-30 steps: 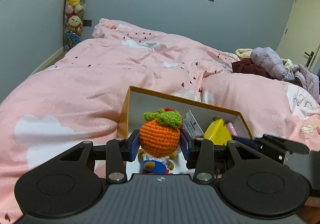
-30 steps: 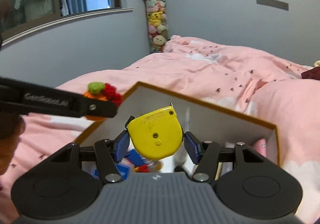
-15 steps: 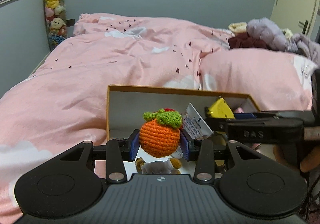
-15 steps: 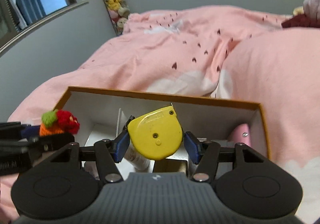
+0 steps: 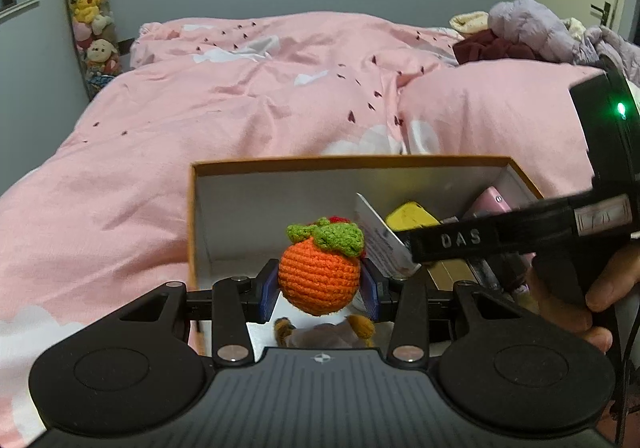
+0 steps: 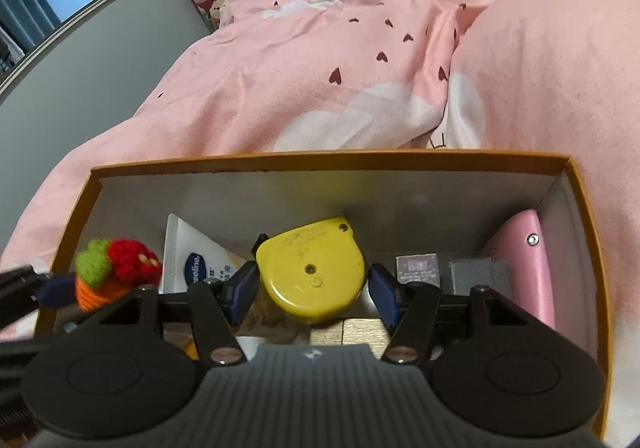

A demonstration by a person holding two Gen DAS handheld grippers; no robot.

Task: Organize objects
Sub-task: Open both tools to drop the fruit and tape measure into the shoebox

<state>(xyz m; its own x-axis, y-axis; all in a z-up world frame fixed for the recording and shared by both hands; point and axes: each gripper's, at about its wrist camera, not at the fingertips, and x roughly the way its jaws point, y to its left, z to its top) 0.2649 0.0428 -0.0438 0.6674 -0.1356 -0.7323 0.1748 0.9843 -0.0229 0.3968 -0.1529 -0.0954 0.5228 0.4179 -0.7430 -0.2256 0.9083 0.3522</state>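
Crocheted doll (image 5: 319, 275) and yellow tape measure (image 6: 311, 272) gripped above box (image 6: 320, 159).

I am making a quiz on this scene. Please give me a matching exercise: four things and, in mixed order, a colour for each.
Things:
1. crochet fruit
2. tape measure
3. duvet
4. tube

Colours:
A. white
B. orange
C. pink
D. yellow

Pairs: 1-B, 2-D, 3-C, 4-A
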